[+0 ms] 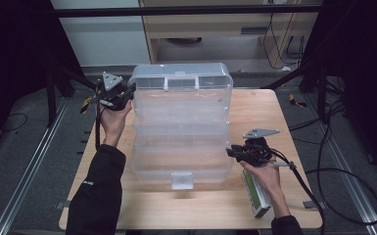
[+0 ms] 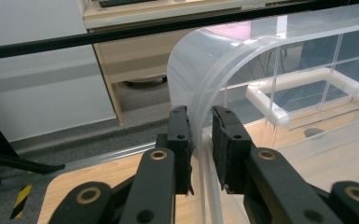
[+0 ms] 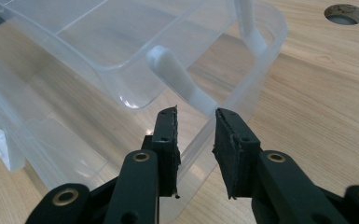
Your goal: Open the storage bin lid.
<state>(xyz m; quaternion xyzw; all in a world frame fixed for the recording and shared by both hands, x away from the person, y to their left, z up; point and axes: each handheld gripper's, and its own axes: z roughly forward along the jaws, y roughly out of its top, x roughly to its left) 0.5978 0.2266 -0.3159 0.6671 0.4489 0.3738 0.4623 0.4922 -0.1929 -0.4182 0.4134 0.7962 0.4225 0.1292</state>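
The clear organizer box lies open on the counter. The left gripper clenches the lid's rim; the right gripper's fingers grip the base's rim — likely closing; next, swing the lid down.

A clear, colourless plastic organiser case with a milky white latch lies on a light wooden table. Both grippers are black, and a green and white box lies nearby.
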